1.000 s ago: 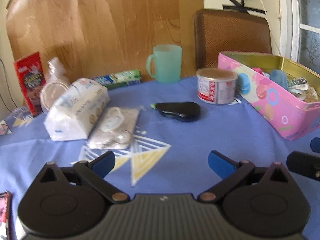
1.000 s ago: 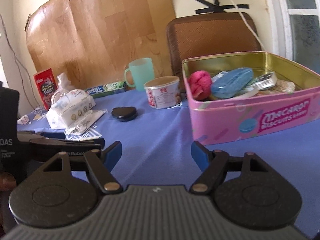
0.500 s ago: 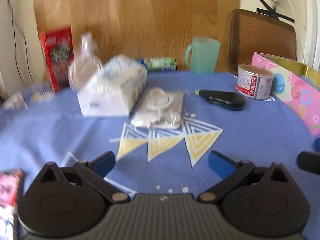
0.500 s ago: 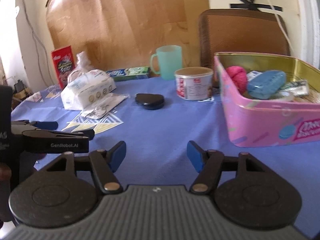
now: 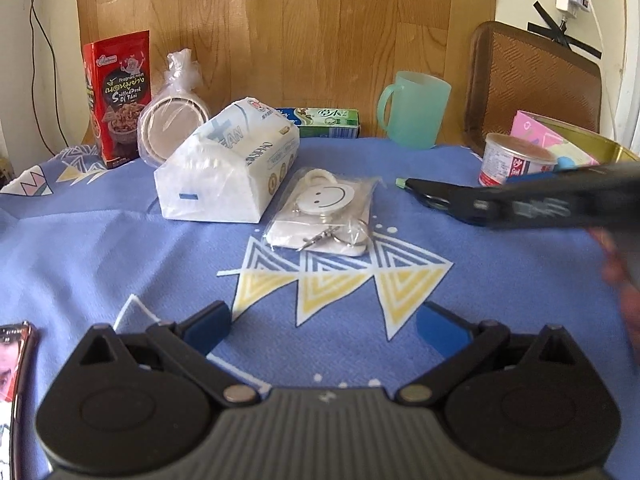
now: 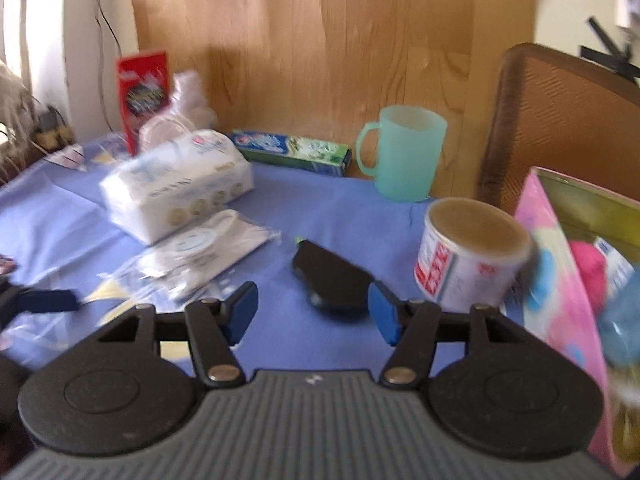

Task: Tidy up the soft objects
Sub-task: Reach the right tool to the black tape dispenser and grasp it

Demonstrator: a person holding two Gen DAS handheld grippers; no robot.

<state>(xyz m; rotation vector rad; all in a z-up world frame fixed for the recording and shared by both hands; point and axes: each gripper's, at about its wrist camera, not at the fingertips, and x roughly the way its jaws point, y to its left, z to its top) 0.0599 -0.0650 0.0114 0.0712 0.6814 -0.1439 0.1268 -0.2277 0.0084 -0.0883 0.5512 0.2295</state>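
Observation:
A white tissue pack (image 5: 228, 176) (image 6: 176, 184) lies on the blue tablecloth (image 5: 100, 248), with a clear bag holding a smiley keyring (image 5: 324, 216) (image 6: 200, 248) beside it. My left gripper (image 5: 324, 328) hangs open and empty in front of the bag. My right gripper (image 6: 312, 312) is open and its jaws are opening; nothing is pressed between the pads. A flat black object (image 6: 332, 280) lies on the cloth just beyond its tips. The pink biscuit tin (image 6: 560, 264) at the right holds a pink yarn ball (image 6: 588, 268) and a blurred blue item (image 6: 624, 320).
A white can (image 6: 468, 260) stands beside the tin. A green mug (image 5: 416, 108), a toothpaste box (image 5: 324, 122), a red snack pouch (image 5: 118, 96) and a bag of lids (image 5: 172, 120) line the wooden back wall. A brown chair back (image 5: 536, 84) is at the right.
The right gripper has swung left, from facing the tin to hanging over the black object, and now crosses the left wrist view as a blurred bar. The left gripper settled facing the keyring bag.

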